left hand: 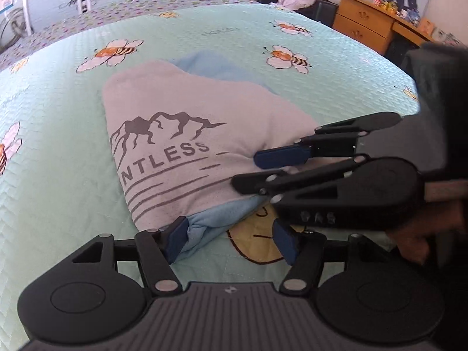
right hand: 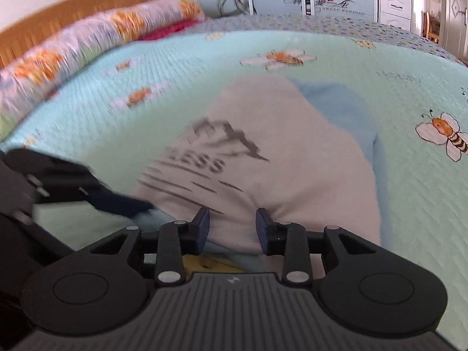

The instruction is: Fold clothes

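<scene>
A bedroom, with a mint-green bee-print quilt (left hand: pixel 204 29) spread over the bed, a wooden dresser (left hand: pixel 365 26) at the far right and a rolled floral bolster (right hand: pixel 96 38) along the headboard. In the middle of the quilt lies the folded T-shirt (left hand: pixel 190 134), white with a grey mountain print, a pale-blue layer showing along its far edge and bunched at its near corner. From my remote seat, I judge the risk to be the fold coming undone: the near corner is twisted rather than flat, and if either tool drags cloth as I draw it away, the top layer could slide off the blue one and skew the stack. My left gripper (left hand: pixel 231 241) stands fairly wide, its left pad touching the bunched blue corner, its right pad over the yellow motif (left hand: pixel 257 245) on the quilt and apart from the cloth, so nothing is pinched. My right gripper (right hand: pixel 232 228) is parted to a moderate gap at the shirt's near right edge; white cloth lies between the pads, but I cannot tell whether it presses on them. In the left view its fingers (left hand: pixel 280 155) rest low against the shirt's right side, a hand (left hand: pixel 418 237) behind.
</scene>
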A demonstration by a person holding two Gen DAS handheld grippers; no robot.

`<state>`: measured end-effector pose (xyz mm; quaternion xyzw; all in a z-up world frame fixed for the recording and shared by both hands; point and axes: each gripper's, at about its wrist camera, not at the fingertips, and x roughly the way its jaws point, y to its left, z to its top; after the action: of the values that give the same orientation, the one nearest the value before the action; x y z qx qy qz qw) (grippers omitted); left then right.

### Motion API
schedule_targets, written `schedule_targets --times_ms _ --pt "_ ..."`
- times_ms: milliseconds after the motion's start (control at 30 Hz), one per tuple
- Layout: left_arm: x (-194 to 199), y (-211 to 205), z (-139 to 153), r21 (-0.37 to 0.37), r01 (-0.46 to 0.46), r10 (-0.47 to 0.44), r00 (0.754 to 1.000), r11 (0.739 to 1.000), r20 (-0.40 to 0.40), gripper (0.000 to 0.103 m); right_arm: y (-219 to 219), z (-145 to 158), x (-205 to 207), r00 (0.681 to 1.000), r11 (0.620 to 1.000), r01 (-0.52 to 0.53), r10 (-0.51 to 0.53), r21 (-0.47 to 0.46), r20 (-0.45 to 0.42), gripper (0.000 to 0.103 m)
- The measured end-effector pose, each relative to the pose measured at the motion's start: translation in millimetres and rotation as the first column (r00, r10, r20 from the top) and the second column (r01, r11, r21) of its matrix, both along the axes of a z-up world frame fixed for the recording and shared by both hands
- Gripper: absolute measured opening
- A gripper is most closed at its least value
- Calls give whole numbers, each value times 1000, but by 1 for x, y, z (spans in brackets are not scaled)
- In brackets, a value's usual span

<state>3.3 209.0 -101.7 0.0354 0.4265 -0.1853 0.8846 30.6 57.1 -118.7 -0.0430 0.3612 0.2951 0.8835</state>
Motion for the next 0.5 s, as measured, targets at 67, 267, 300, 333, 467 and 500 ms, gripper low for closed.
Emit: schedule_targets --times_ms 67,267,300,333,467,500 --pt "-7 5 8 -34 -6 6 1000 999 11 66 -21 3 -4 999 999 35 -35 31 -8 29" --pt "-25 12 38 -123 61 -46 991 991 123 66 -50 31 -26 993 990 100 -106 95 58 46" --pt "-22 11 38 -109 62 -47 990 992 133 67 -48 32 -25 993 989 98 -105 111 61 48" --pt "-18 10 37 -96 61 -47 990 994 135 67 -45 30 -23 993 988 95 -103 119 58 48" --pt "8 16 -13 -59 -17 16 999 998 -32 65 -32 6 -6 992 989 126 -126 75 5 47" --pt "0 18 -17 -73 -7 8 1000 997 9 66 -37 2 -6 991 988 135 -135 79 2 42"
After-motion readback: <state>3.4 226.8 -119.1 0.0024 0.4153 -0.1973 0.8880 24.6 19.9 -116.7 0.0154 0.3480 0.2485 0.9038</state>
